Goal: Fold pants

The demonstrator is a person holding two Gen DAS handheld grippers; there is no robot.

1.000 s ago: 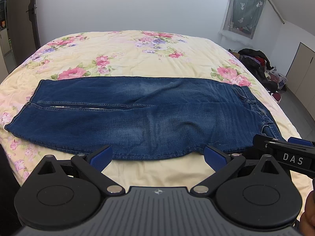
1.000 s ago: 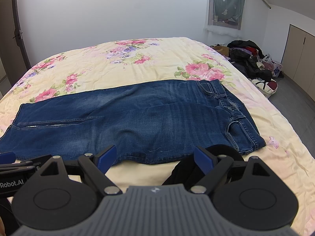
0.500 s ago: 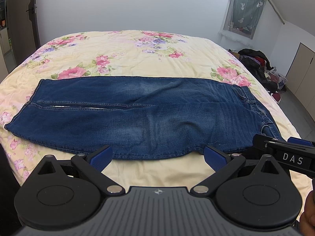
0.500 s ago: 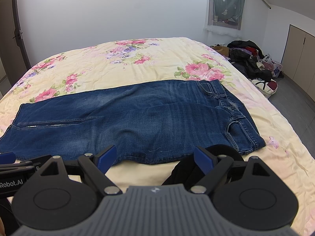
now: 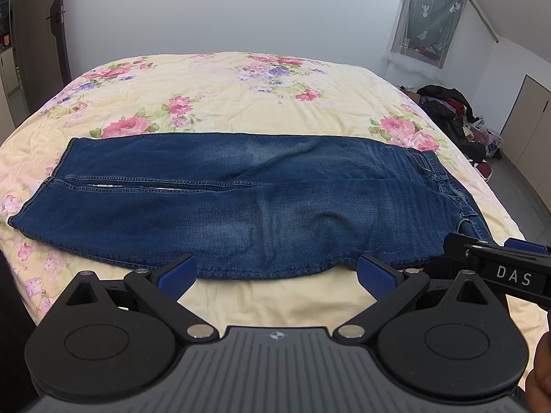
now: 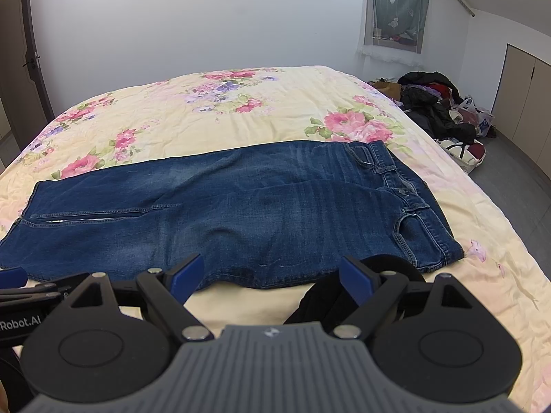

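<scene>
I have the jeans (image 5: 241,203) laid flat across the bed (image 5: 241,96), their long axis running side to side in front of me. The waistband points to my right and the two leg hems to my left. The legs lie next to each other, one nearer me and one farther, with a thin slit of bedspread showing between them toward the hem end. The near long edge of the denim sits just beyond my fingertips in both views.

My left gripper (image 5: 277,272) hovers above the bare strip of bedspread at the near edge, jaws spread wide, nothing between the blue pads (image 5: 177,275). My right gripper (image 6: 272,273) is the same: jaws released and empty, near the waist end. A black item (image 6: 385,265) sits behind its right finger; I can't tell what it is. Each gripper shows at the edge of the other's view.

The bed carries a pale yellow quilt with pink and purple flowers, lightly creased. Beyond it is a plain white wall. A dark door (image 6: 20,69) stands at the left. At the far right, a window with a grey-green curtain (image 6: 396,3) printed with white cactus shapes. Below it, on the grey floor, a heap of clothes and bags (image 6: 437,110). Beige cabinet doors (image 6: 527,103) line the right wall.
</scene>
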